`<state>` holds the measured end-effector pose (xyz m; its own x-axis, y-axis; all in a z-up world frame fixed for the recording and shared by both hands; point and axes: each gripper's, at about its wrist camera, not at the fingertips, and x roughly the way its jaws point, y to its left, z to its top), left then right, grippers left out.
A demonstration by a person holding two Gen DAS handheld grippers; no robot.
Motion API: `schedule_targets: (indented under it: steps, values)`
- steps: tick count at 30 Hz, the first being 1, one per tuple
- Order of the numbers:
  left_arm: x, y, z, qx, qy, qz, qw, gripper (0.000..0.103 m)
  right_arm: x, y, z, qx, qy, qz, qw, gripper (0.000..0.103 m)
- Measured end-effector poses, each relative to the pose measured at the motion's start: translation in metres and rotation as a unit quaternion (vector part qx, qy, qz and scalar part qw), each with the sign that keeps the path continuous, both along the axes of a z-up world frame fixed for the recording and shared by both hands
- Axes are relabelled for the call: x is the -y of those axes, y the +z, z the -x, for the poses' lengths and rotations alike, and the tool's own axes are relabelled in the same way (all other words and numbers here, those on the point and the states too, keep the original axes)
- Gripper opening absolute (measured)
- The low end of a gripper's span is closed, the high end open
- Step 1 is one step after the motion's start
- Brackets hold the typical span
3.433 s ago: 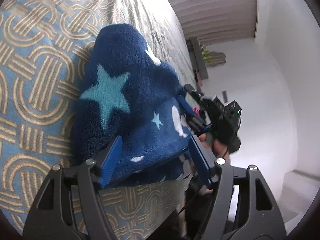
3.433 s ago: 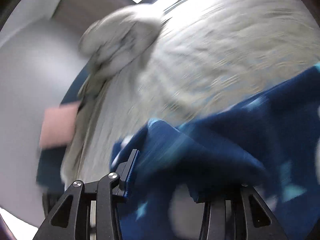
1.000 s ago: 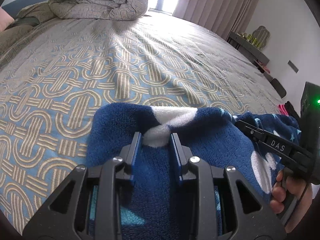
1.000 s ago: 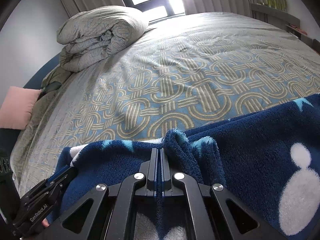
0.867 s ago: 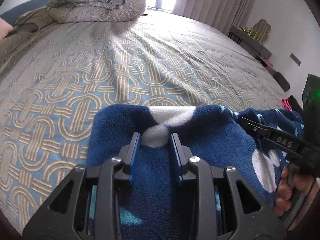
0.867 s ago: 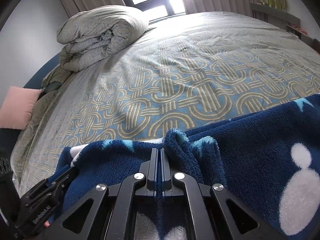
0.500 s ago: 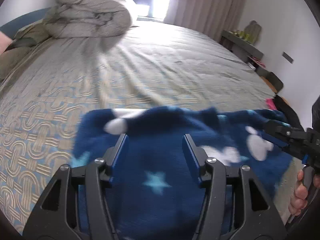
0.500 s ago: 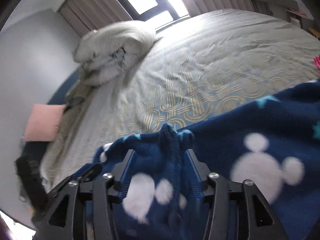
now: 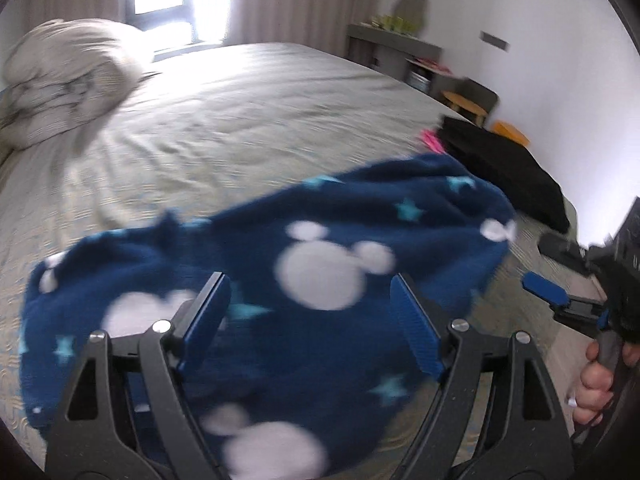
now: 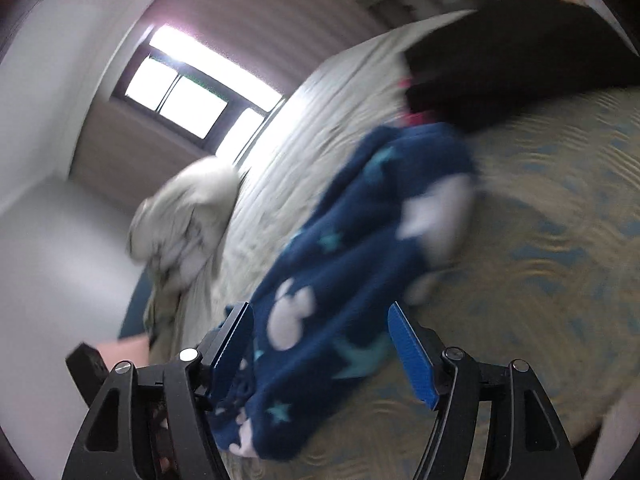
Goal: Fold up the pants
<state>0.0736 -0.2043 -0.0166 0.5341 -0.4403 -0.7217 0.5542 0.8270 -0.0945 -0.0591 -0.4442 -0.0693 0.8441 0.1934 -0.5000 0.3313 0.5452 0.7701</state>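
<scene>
The navy fleece pants (image 9: 320,264) with white mouse heads and teal stars lie folded in a long bundle on the patterned bed cover (image 9: 240,120). My left gripper (image 9: 312,316) is open and empty, raised just above the near side of the pants. My right gripper (image 10: 324,344) is open and empty, above one end of the pants (image 10: 360,248). In the left wrist view the right gripper (image 9: 568,304) shows at the right, off the end of the pants, held by a hand. Both views are blurred by motion.
A rolled grey duvet (image 9: 60,84) lies at the head of the bed. A black garment (image 9: 504,168) with something pink beside it lies near the far end of the pants, also in the right wrist view (image 10: 500,64). A shelf and stools stand by the wall.
Both grippers have opened and let go of the pants, then pulled back and up. The pants now lie on the bed by themselves. The right wrist view has swung to the side.
</scene>
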Motion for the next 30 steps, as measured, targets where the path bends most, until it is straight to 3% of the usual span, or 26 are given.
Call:
schedule_targets:
  steps: [4,10,16,19,21,24,30]
  values:
    - [0.041,-0.006,0.016,0.0,-0.039,-0.018,0.9991,0.083,0.033,-0.014,0.012,0.017,-0.019,-0.068,0.997,0.072]
    - [0.077,-0.015,0.03,-0.004,-0.081,-0.036,0.996,0.083,0.054,-0.022,0.01,0.028,-0.025,-0.104,0.994,0.072]
    - [0.09,-0.036,0.032,-0.032,-0.098,-0.05,0.9934,0.083,0.063,-0.027,-0.006,0.007,-0.021,-0.107,0.994,0.072]
    - [0.089,-0.058,0.03,-0.077,-0.1,-0.038,0.9913,0.087,0.069,-0.032,-0.015,-0.013,-0.024,-0.101,0.995,0.072]
    - [0.087,-0.062,0.038,-0.053,-0.11,-0.032,0.9919,0.091,0.07,-0.034,-0.021,-0.021,-0.024,-0.103,0.994,0.072]
    - [0.093,-0.064,0.05,-0.032,-0.119,-0.056,0.9907,0.096,0.072,-0.037,-0.03,-0.035,-0.022,-0.096,0.994,0.072]
    - [0.084,-0.062,0.044,-0.051,-0.12,-0.023,0.9912,0.096,0.069,-0.036,-0.06,-0.06,-0.017,-0.059,0.996,0.072]
